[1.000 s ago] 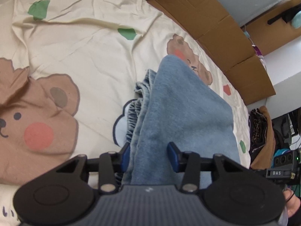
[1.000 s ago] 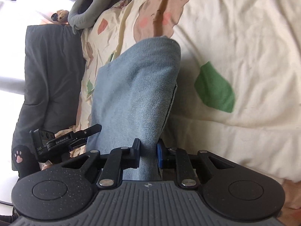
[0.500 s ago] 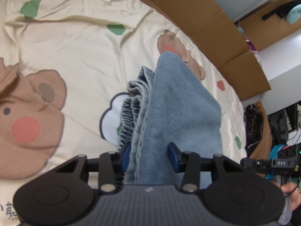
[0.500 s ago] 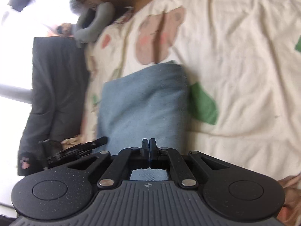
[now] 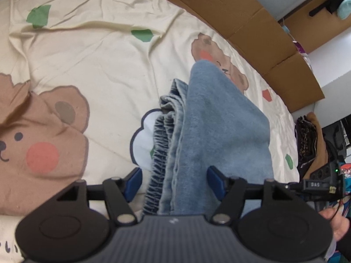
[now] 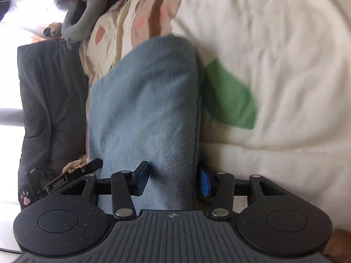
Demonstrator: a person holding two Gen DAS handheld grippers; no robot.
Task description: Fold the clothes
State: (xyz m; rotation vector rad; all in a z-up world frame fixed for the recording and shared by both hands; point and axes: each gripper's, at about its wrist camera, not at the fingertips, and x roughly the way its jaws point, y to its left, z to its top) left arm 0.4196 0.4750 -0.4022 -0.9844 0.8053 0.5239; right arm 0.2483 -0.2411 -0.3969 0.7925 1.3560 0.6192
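Through the left wrist camera I see the folded jeans (image 5: 219, 135) running straight up the middle of the frame from my left gripper (image 5: 173, 183), their long axis in line with the fingers. The elastic waistband edges are stacked along the garment's left side. The jaws are opening: there is bedding visible between the left pad and the denim, and the right pad sits at the cloth's edge without visibly pressing, so I read this gripper as released with the jeans between the fingers. The jeans lie on the bear-print bedsheet (image 5: 92, 65), centre frame, with cardboard (image 5: 252, 28) along the upper right.

Through the right wrist camera, the same denim bundle fills the centre, again stretching directly away from my right gripper (image 6: 173, 183) towards the upper middle. Its jaws are opening too, with cloth between them; the pads flank the fabric rather than clench it. I judge both grippers about equally near their ends, so the next fold turns on that lengthwise axis.
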